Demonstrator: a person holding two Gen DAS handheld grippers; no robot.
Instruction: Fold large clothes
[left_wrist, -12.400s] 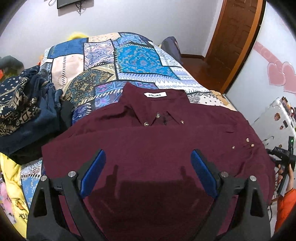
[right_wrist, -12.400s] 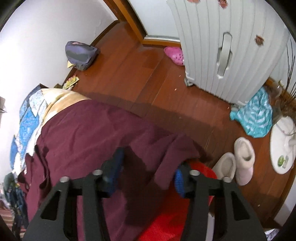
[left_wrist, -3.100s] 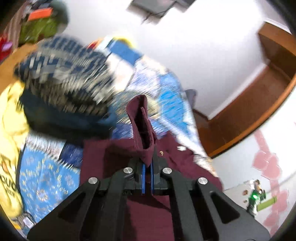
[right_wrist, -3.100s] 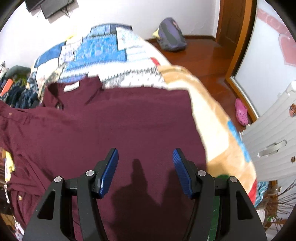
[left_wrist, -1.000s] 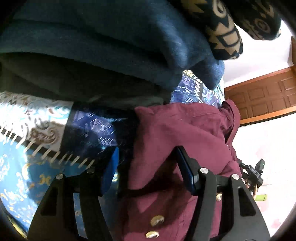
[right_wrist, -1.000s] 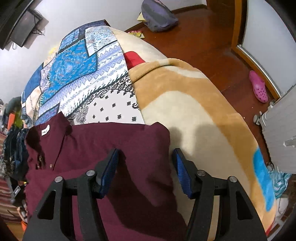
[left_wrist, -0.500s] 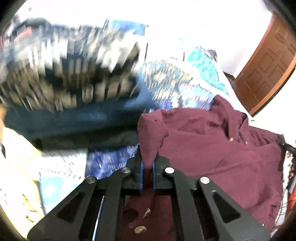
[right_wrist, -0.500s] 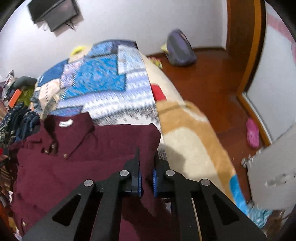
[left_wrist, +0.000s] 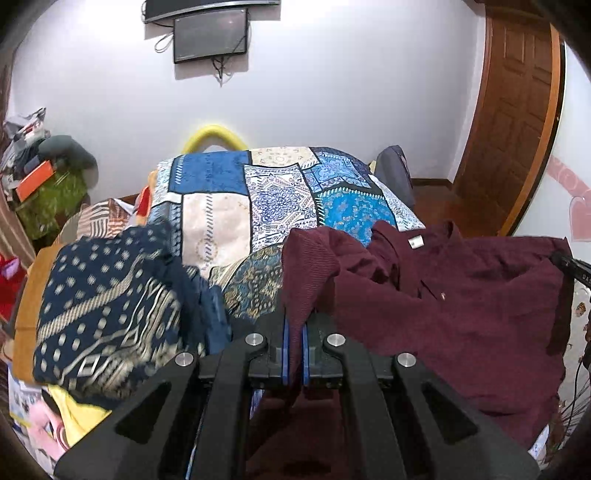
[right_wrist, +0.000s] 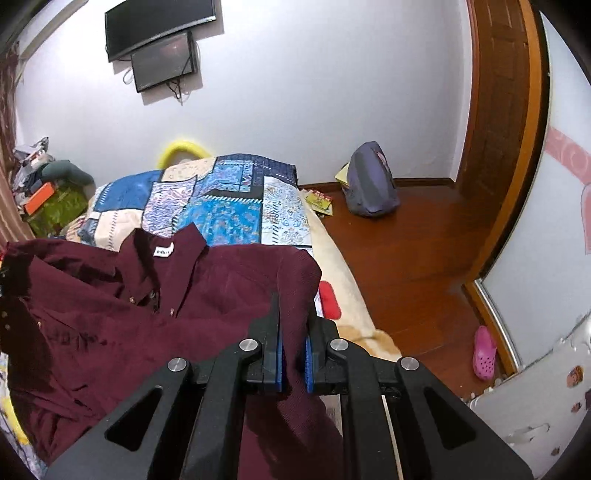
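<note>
The left gripper (left_wrist: 293, 343) and right gripper (right_wrist: 293, 354) each pinch a corner of the maroon button-up shirt (right_wrist: 122, 306), which hangs raised over the patchwork bedspread (left_wrist: 258, 199), its lower part hidden behind the grippers, its collar label (right_wrist: 163, 251) unreadable.

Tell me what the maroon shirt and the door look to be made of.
Maroon shirt: soft matte woven cloth, likely cotton; fine ribbing shows and it drapes in limp folds. Door: reddish-brown wood with a semi-gloss varnish; raised panels and a faint sheen, though veneer is possible.
</note>
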